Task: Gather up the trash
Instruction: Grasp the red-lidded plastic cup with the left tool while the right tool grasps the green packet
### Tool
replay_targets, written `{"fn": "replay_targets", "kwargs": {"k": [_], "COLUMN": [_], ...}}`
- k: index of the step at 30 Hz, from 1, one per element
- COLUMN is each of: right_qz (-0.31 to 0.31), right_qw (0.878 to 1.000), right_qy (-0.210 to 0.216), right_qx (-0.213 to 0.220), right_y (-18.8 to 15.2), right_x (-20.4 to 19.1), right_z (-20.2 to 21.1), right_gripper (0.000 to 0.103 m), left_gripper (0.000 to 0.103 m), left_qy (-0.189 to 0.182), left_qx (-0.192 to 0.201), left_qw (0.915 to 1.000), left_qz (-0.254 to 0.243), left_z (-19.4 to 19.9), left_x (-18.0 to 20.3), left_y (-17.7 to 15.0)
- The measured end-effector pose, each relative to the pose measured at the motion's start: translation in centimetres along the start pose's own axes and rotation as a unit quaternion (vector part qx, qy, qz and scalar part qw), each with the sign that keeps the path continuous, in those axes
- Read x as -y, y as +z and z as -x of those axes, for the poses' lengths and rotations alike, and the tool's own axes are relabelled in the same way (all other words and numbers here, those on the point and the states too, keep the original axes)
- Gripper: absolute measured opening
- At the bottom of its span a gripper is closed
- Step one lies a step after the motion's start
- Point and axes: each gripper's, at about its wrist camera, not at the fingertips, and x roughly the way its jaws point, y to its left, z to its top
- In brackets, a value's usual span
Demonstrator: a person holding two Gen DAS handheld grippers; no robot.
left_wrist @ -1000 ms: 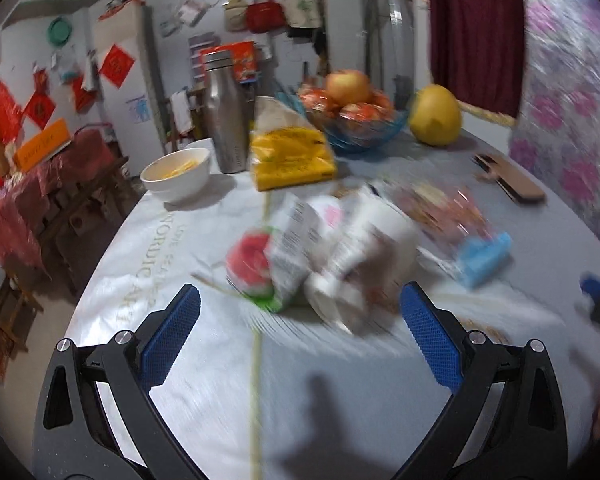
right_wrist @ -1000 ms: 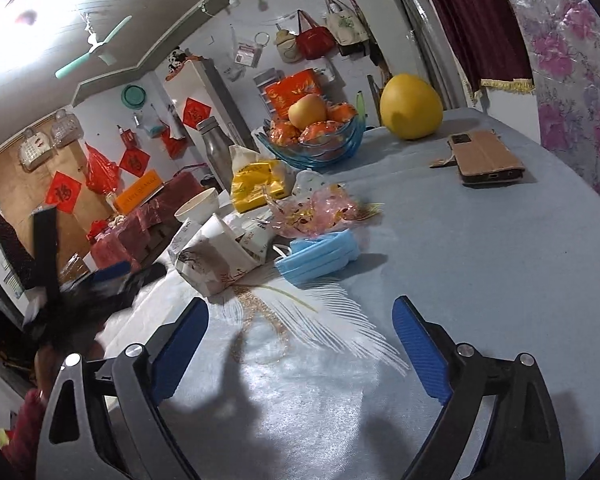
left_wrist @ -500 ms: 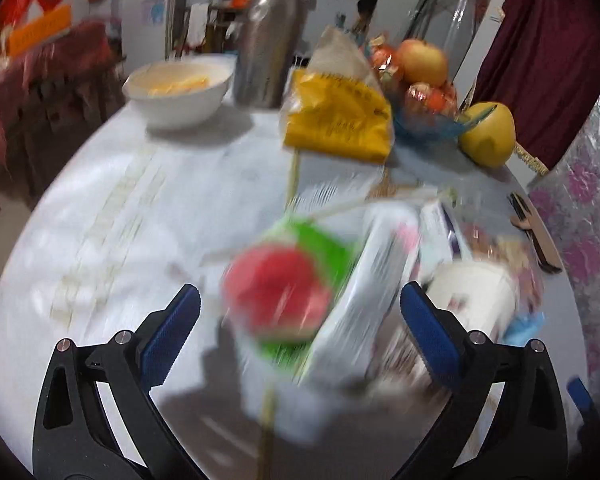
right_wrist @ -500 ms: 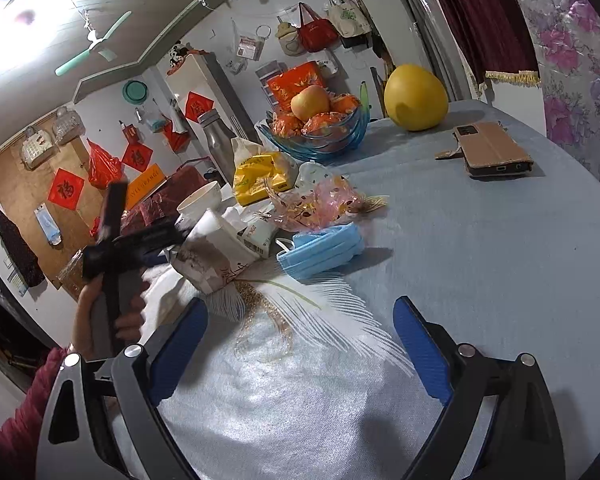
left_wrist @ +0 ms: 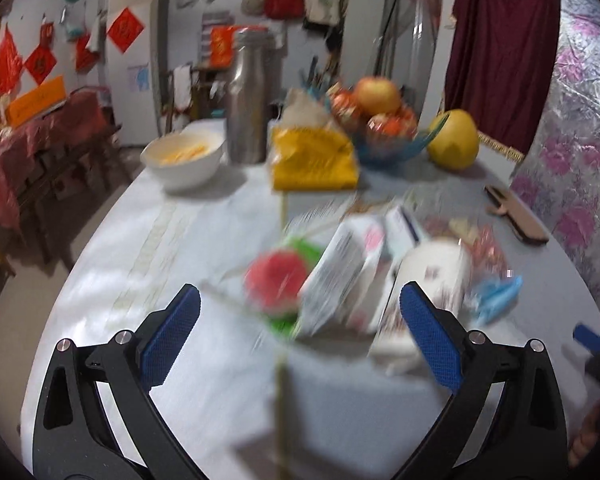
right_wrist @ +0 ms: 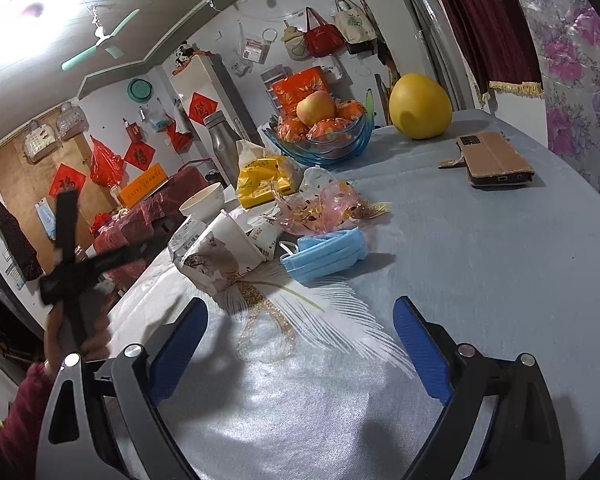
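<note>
Bare tablecloth (right_wrist: 480, 280) lies beside the trash pile (right_wrist: 260, 240); each hand-held gripper (left_wrist: 300, 332) (right_wrist: 300, 348) spread, empty.

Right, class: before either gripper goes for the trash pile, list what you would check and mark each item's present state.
1. Left gripper open: ok.
2. Right gripper open and holding nothing: ok.
3. Trash in reach, paper cup and blue mask ahead: ok.
4. Left view sharp enough to aim: not ok, blurred.
5. Phone apart from the pile: ok.
6. A bin for the trash: cannot tell.
</note>
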Motion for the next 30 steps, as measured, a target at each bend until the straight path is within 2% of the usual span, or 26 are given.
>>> {"fn": "replay_targets", "kwargs": {"k": [1,3,5,7,8,9,13,16,18,20,24,28,30], "right_qz": [0.000,-0.001,-0.003,-0.005,-0.006,-0.006,-0.005,-0.004,-0.004,-0.004,0.001,0.006,0.009], "right_qw": [1.000,1.000,1.000,1.000,1.000,1.000,1.000,1.000,1.000,1.000,1.000,1.000,1.000], "right_qy": [0.002,0.007,0.011,0.015,0.016,0.016,0.016,0.015,0.015,0.014,0.009,0.005,0.003], "right_qx": [-0.001,-0.002,-0.005,-0.006,-0.006,-0.005,-0.006,-0.005,-0.005,-0.005,-0.001,0.003,0.005], "right_y": [0.0,0.1,0.1,0.2,0.2,0.2,0.2,0.2,0.2,0.2,0.2,0.1,0.1], "right_x": [0.0,0.1,0.1,0.2,0.2,0.2,0.1,0.2,0.2,0.2,0.1,-0.1,-0.2], "right_z": [0.0,0.0,-0.1,-0.2,-0.1,-0.1,-0.1,-0.1,-0.2,-0.2,-0.1,0.1,0.2], "right_gripper": [0.092,0.092,0.092,0.092,0.092,0.092,0.092,0.092,0.092,0.092,0.092,0.092,0.092], "left_gripper": [0.092,0.075,0.041,0.027,0.025,0.025,0.025,0.026,0.029,0.043,0.062,0.075,0.076], "left_qy": [0.004,0.010,0.008,0.017,0.004,-0.003,-0.078,-0.150,-0.170,-0.160,-0.138,-0.135,-0.119], "left_qx": [0.008,-0.004,-0.031,-0.021,-0.026,-0.023,-0.015,-0.024,-0.036,-0.043,-0.046,-0.033,-0.028], "left_qw": [0.9999,0.9993,0.9978,0.9968,0.9969,0.9976,0.9968,0.9861,0.9802,0.9806,0.9833,0.9828,0.9839], "left_qz": [-0.009,-0.035,-0.057,-0.076,-0.074,-0.066,0.006,0.067,0.094,0.104,0.109,0.121,0.130], "left_z": [-0.8,-2.8,-4.0,-3.6,-3.2,-2.8,1.5,4.3,5.5,6.2,7.2,8.7,9.3], "left_x": [0.6,1.8,2.7,3.3,3.3,3.1,1.3,-0.5,-1.5,-1.9,-2.1,-2.5,-3.1], "left_y": [0.3,0.3,-0.5,-1.2,-1.3,-1.4,-1.5,-2.0,-2.8,-3.6,-5.7,-7.3,-8.2]}}
